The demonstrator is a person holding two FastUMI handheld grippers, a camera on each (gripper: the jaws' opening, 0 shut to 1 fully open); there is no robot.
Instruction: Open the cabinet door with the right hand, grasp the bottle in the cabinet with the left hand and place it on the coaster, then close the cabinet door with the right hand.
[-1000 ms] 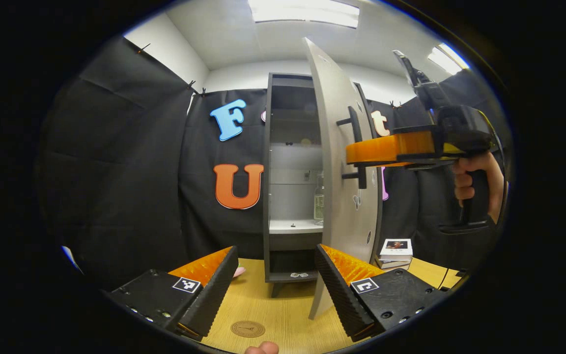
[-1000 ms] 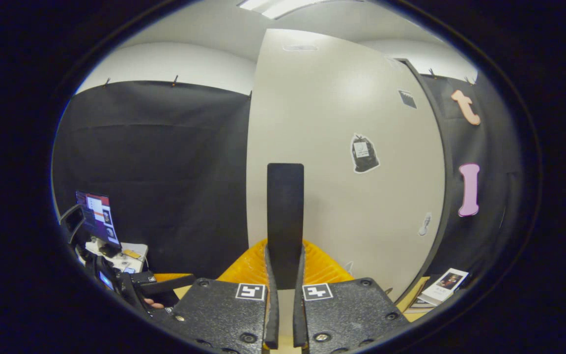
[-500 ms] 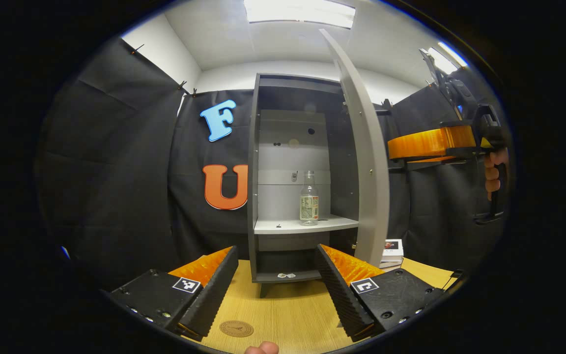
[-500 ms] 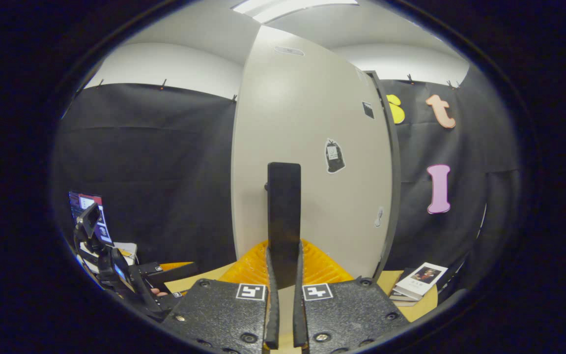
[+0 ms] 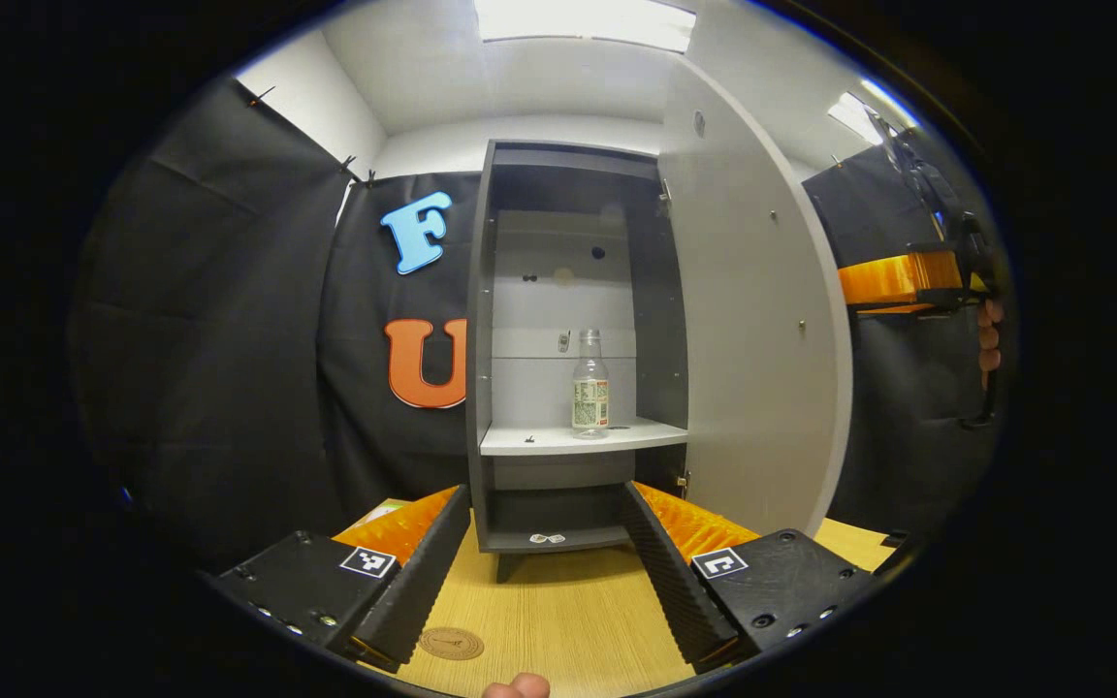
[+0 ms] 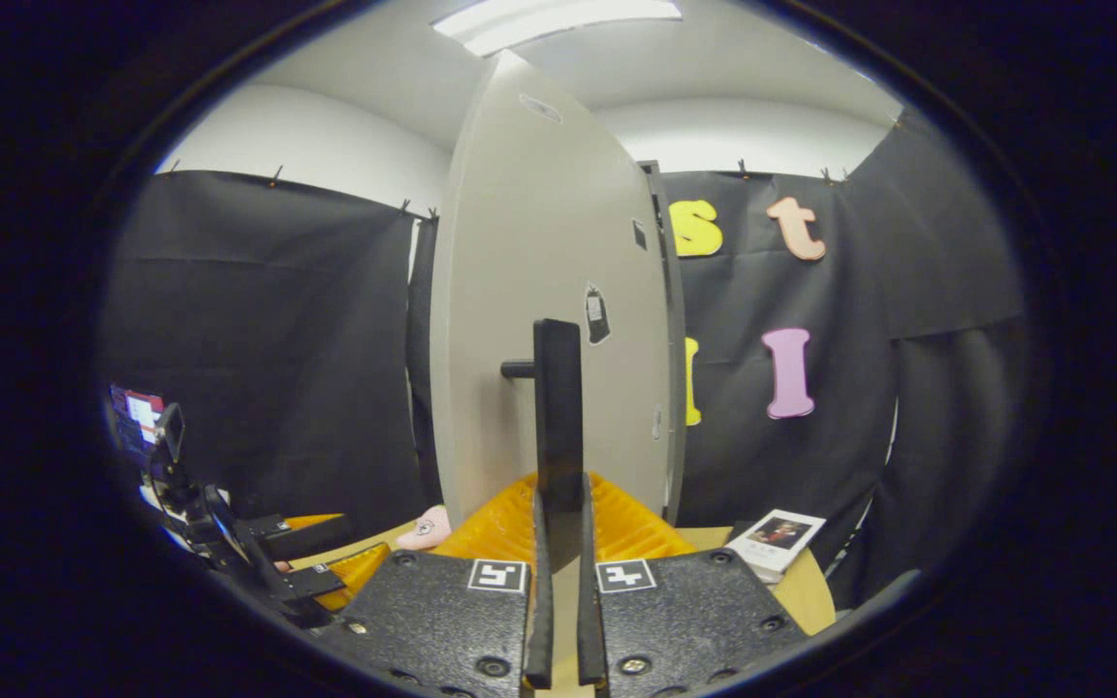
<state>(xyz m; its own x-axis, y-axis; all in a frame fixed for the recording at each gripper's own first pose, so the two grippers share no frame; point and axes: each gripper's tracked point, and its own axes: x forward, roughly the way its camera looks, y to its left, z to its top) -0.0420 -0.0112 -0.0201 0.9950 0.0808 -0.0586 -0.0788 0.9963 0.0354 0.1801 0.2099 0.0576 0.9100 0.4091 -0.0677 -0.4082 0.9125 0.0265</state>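
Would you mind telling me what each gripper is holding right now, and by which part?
The right gripper is shut on the cabinet door handle, near the bar's lower end. The left gripper is open and holds nothing.

Left gripper (image 5: 547,562) fingers spread; right gripper (image 6: 558,582) fingers closed together.

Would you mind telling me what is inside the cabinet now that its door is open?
A clear bottle stands upright on the middle shelf of the cabinet. The upper part looks bare. The lower compartment is partly hidden by the left tongs.
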